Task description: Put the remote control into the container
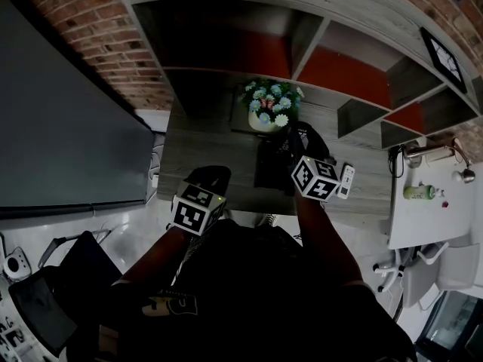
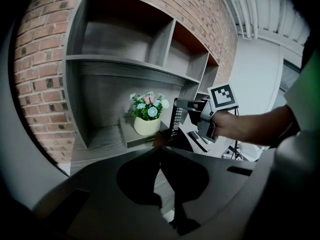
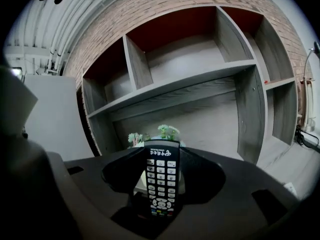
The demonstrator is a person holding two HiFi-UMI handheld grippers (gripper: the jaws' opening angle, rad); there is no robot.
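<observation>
Between the jaws of the right gripper, the black remote control stands on end, buttons towards the camera. The jaws stand wide and clamp its lower half. The grip looks firm, so no re-grasp seems needed.

Just below and ahead of this gripper in the head view lies a dark shape, probably the container. Its rim is too dim to trace, so the descent should be slow and straight. The remote's free end should go in first, and the jaws should part only once it rests.

To this gripper's right a white remote lies on the desk. Beyond, the flower pot is worth avoiding.

The left gripper, jaws together and empty, hangs back. It could steady the container.
</observation>
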